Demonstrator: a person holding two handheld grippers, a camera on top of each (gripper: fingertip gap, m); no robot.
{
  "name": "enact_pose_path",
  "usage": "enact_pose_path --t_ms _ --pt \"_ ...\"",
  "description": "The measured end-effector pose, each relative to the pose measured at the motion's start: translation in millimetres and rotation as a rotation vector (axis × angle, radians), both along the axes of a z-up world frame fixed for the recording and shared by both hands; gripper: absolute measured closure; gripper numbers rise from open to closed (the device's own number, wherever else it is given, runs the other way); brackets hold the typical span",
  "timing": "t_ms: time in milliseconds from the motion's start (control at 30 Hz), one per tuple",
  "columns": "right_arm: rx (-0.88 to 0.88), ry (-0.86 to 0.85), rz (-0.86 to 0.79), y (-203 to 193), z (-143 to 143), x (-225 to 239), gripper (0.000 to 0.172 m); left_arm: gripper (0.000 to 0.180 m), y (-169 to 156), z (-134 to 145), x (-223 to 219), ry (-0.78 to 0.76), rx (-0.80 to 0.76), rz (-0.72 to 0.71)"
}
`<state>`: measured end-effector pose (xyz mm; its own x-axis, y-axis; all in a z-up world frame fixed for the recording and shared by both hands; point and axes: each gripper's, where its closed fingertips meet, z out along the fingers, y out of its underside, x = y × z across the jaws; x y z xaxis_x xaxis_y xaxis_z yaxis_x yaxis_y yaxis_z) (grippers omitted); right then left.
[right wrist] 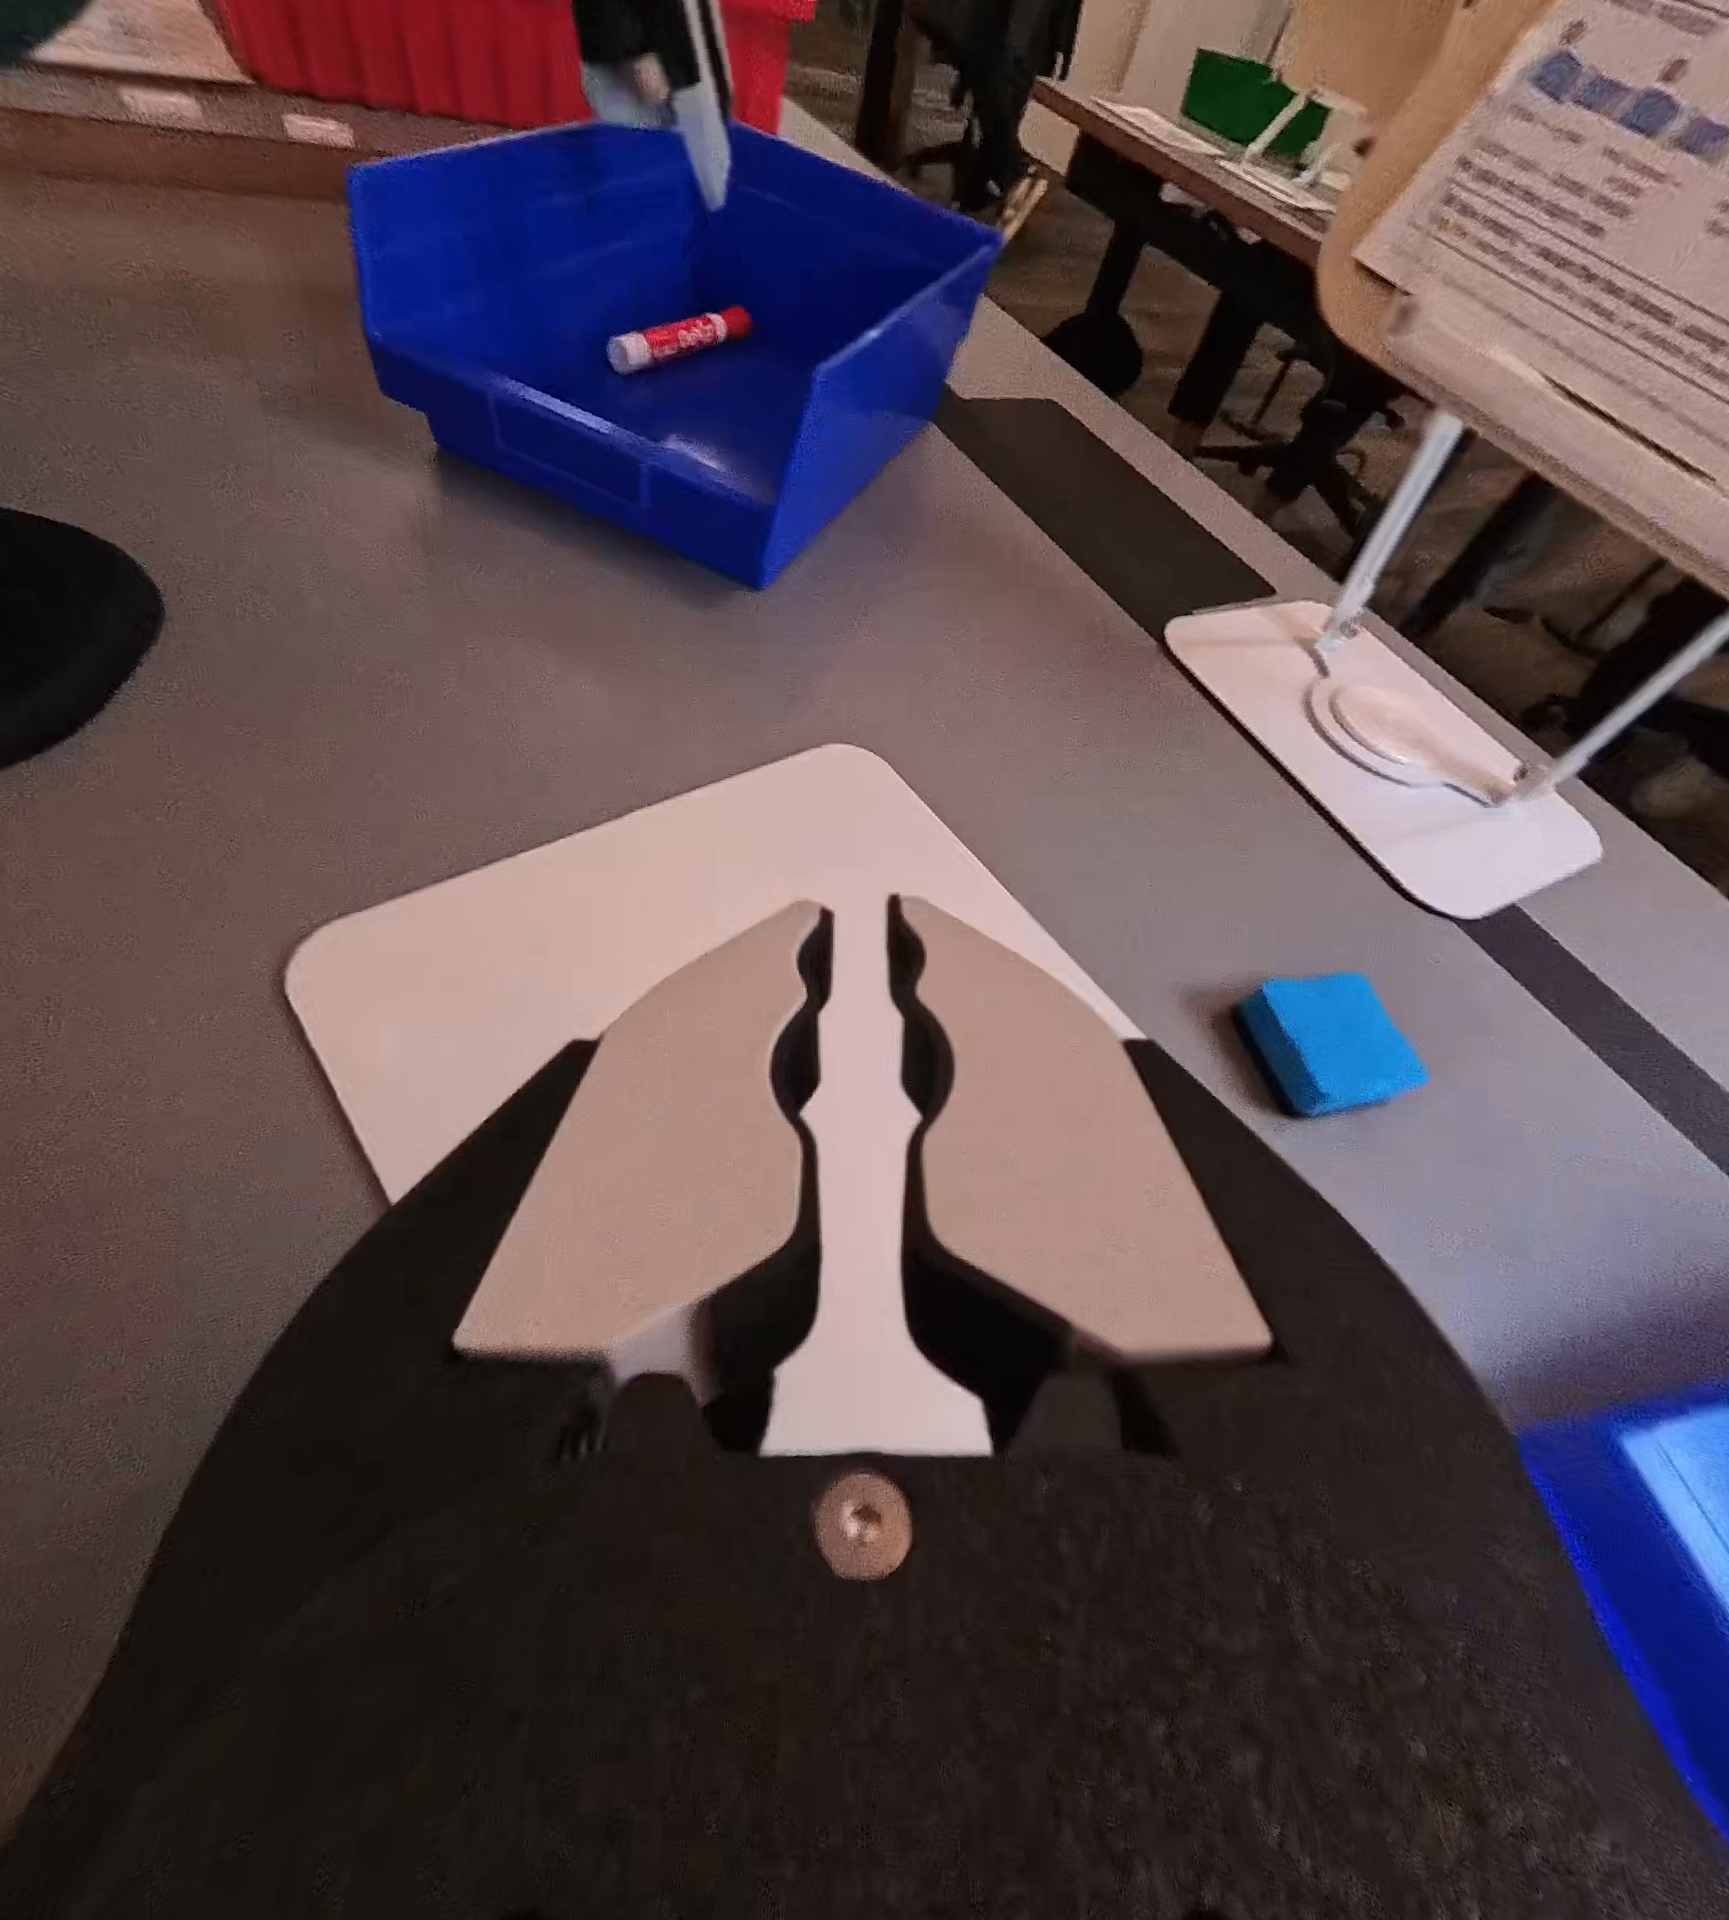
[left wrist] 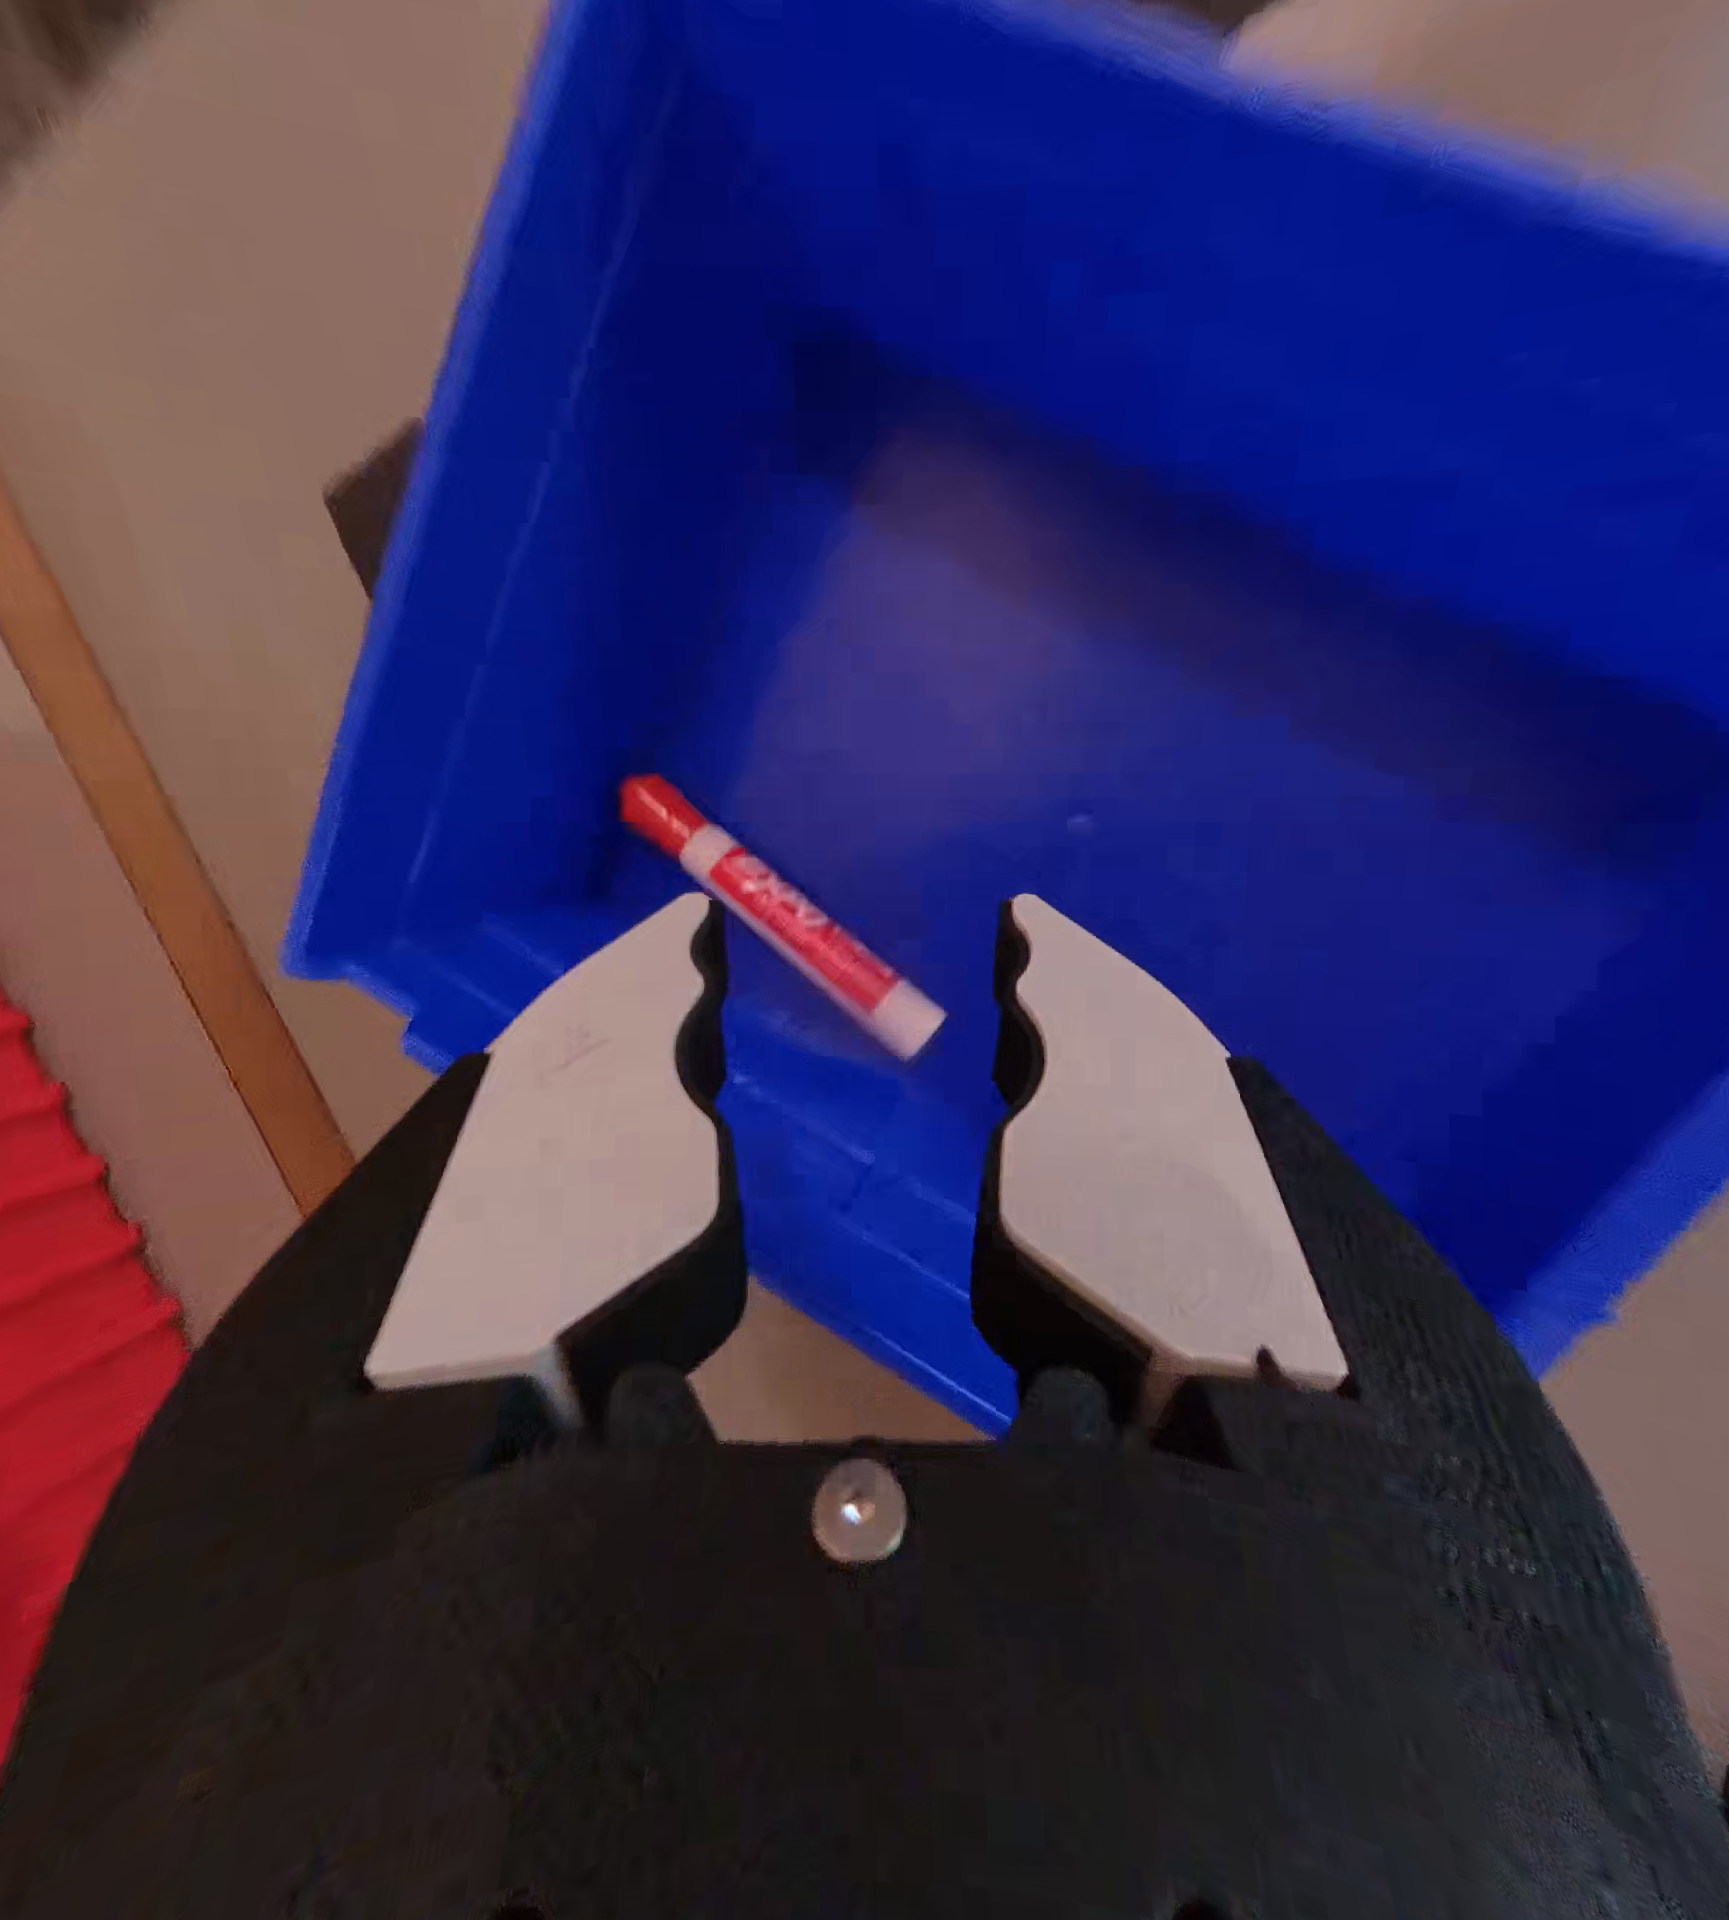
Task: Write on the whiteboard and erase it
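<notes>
Printed writing runs along the white and red barrel of the marker (left wrist: 782, 914) lying in the blue bin (left wrist: 527, 520). More print, with blue headings, covers the tilted sign (right wrist: 1618, 239) on its white stand (right wrist: 1400, 769); it looks too blurred to make out.

Blue bin (left wrist: 1151, 416): far rim smeared by motion blur in the left wrist view, right wall cut off at the frame edge. Red marker (left wrist: 782, 914): label blurred, white end smeared. Whiteboard (right wrist: 569, 935): near part hidden behind the right gripper (right wrist: 860, 909). Left gripper (right wrist: 678, 114): cut off by the top edge in the right wrist view, body unseen. Second blue object (right wrist: 1691, 1621): blurred, cropped at the right edge, kind not determinable. Printed sign (right wrist: 1618, 239): blurred, partly out of frame.
</notes>
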<state>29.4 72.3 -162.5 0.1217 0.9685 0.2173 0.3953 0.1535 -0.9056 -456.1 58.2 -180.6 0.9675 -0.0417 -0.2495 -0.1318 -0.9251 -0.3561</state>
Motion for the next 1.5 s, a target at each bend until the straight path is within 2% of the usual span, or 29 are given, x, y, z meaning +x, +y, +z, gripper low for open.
enact_pose_path --t_ms 67,100,233,300,400,433,500,567,600,667,733,767,800,833,867,933,1000,1033,1067,1200,1267,1333,1433,1467,1500 --pt "-0.063 0.016 -0.072 16.3 -3.6 22.4 0.139 0.130 1.5 -24.8 -13.2 -0.006 -0.146 0.057" --pt "-0.108 0.031 -0.092 21.5 -4.1 31.3 0.134 0.130 3.8 -35.1 -18.5 0.003 -0.207 0.085" --pt "-0.202 0.087 -0.094 18.4 -2.1 47.4 0.129 0.118 -5.5 -72.2 -39.1 0.103 -0.500 0.236" --pt "-0.182 0.077 -0.091 13.3 -5.7 52.2 0.128 0.119 -8.9 -84.1 -47.6 0.124 -0.560 0.308" --pt "-0.176 0.046 -0.063 0.9 -11.4 52.9 0.126 0.154 -12.2 -95.4 -49.9 0.086 -0.584 0.320" --pt "-0.171 0.043 -0.049 -2.6 -11.7 51.2 0.126 0.155 -10.1 -95.5 -46.5 0.044 -0.562 0.304" --pt "-0.155 0.043 -0.019 -9.0 -8.2 45.4 0.126 0.161 6.5 -91.9 -13.7 -0.153 -0.437 0.166" --pt "-0.124 0.054 -0.009 -14.0 -1.8 37.6 0.125 0.161 26.0 -64.2 12.2 -0.173 -0.227 0.009" --pt "-0.104 0.068 -0.011 -16.0 0.7 33.1 0.123 0.161 38.2 -39.3 42.3 -0.256 -0.054 -0.094" --pt "-0.075 0.104 -0.012 -21.3 5.3 20.4 0.116 0.161 50.0 37.8 116.9 -0.489 0.383 -0.273" --pt "-0.056 0.171 -0.008 -29.2 14.6 1.3 0.114 0.162 26.0 121.0 203.6 -0.768 0.791 -0.518" --pt "-0.042 0.209 -0.019 -32.4 21.4 -10.2 0.112 0.162 5.4 151.5 243.7 -0.931 0.954 -0.608" --pt "-0.015 0.249 -0.035 -35.9 30.1 -21.7 0.109 0.162 -13.9 172.2 276.3 -1.096 1.091 -0.638" --pt "0.033 0.291 -0.051 -39.9 41.9 -32.4 0.104 0.162 -26.8 181.0 301.7 -1.250 1.194 -0.590" --pt "0.096 0.324 -0.054 -46.7 55.3 -42.4 0.097 0.162 -36.4 178.1 328.6 -1.410 1.210 -0.537" --pt "0.262 0.374 -0.050 -63.8 84.4 -57.5 0.089 0.162 -52.6 160.3 385.0 -1.666 1.075 -0.519" --pt "0.412 0.397 -0.032 -80.6 105.0 -66.8 0.089 0.162 -60.0 145.0 422.6 -1.752 0.977 -0.523" --pt "0.472 0.392 -0.036 -84.3 109.6 -69.2 0.098 0.162 -66.7 145.2 434.0 -1.817 0.941 -0.548" --pt "0.521 0.394 -0.032 -87.0 112.9 -70.6 0.094 0.162 -72.2 148.8 440.3 -1.881 0.913 -0.557" --pt "0.687 0.431 -0.012 -99.0 122.4 -67.0 0.111 0.163 -79.0 156.2 445.3 -1.894 0.990 -0.570" --pt "0.689 0.440 0.006 -101.7 122.8 -63.7 0.121 0.162 -81.4 154.8 444.2 -1.904 1.004 -0.567" --pt "0.703 0.477 -0.015 -97.5 129.8 -53.3 0.152 0.162 -81.7 149.7 443.2 -1.875 1.000 -0.574" --pt "0.649 0.410 0.066 -99.4 121.0 -48.3 0.152 0.162 -85.5 140.7 447.5 -1.812 0.919 -0.646" --pt "0.632 0.415 0.085 -100.4 121.0 -44.1 0.152 0.158 -86.3 138.4 444.7 -1.763 0.910 -0.687" --pt "0.604 0.417 0.113 -101.9 120.4 -39.6 0.152 0.146 -83.3 136.9 437.0 -1.708 0.929 -0.693"
